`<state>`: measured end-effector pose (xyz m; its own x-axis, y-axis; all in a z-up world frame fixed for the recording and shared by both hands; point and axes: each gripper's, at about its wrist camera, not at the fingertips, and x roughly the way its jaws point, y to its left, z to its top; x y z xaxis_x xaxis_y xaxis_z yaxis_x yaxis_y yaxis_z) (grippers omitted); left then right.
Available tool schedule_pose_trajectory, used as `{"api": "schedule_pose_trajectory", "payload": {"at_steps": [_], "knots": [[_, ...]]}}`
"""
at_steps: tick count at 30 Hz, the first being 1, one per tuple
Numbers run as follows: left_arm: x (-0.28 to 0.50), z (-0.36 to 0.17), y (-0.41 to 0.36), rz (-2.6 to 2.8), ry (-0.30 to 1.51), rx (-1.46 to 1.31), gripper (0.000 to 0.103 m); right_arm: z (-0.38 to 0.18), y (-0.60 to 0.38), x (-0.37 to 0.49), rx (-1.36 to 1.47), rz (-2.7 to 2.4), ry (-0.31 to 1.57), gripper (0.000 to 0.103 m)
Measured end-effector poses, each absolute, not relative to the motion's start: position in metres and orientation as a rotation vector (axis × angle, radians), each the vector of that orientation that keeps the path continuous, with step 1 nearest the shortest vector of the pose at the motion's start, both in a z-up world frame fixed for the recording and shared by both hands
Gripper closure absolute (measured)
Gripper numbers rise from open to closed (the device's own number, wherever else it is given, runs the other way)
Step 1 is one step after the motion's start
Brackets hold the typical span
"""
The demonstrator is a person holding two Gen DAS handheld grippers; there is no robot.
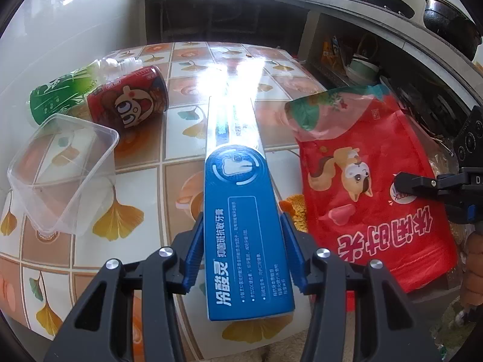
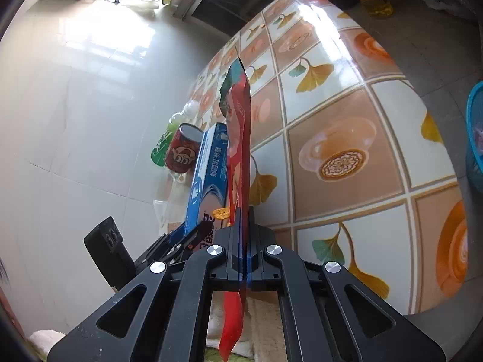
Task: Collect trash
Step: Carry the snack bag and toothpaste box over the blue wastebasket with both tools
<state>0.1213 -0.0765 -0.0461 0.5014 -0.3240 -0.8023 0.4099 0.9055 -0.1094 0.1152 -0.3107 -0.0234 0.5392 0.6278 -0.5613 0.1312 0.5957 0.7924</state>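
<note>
The tiled table top point(image 1: 145, 199), printed with ginkgo leaves and coffee cups, served as the landmark: all the trash lay on it or was held just above it. Largest of the trash was the flat red foil snack bag point(image 1: 371, 187) with a cartoon dog, toward the table's right edge; the right gripper point(image 2: 243, 220) had its jaws closed tight on the bag's edge, so the bag stood on edge between the pads in the right wrist view. Next in size, the long blue cardboard toothpaste box point(image 1: 244, 235) ran up the middle of the table; the left gripper point(image 1: 241, 241) held it across its width, its blue pads pressed to both long sides. On the table's left side sat an empty clear plastic food container point(image 1: 60, 175). Behind that, at the far left, a green-labelled plastic bottle point(image 1: 63, 93) and a red drink can point(image 1: 129, 99) with a cartoon face lay on their sides, touching each other. A small orange snack crumb point(image 1: 291, 205) rested on the table between box and bag.

The step in hand looked like pickup: both grippers had an item secured, neither yet deposited. A blue basket point(image 2: 475, 138) showed past the table's right edge, possibly the bin. The next move would likely call for lifting both items clear and carrying them there without loosening either grip, the thin bag especially, since it could slip.
</note>
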Motion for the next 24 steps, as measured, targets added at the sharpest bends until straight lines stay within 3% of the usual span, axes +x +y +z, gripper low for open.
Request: {"api": "schedule_pose_trajectory", "payload": {"at_steps": [24], "knots": [[0.105, -0.015, -0.079, -0.447, 0.833, 0.123, 0.058, -0.009, -0.340, 0.089, 0.917, 0.303, 0.875, 0.103]]}}
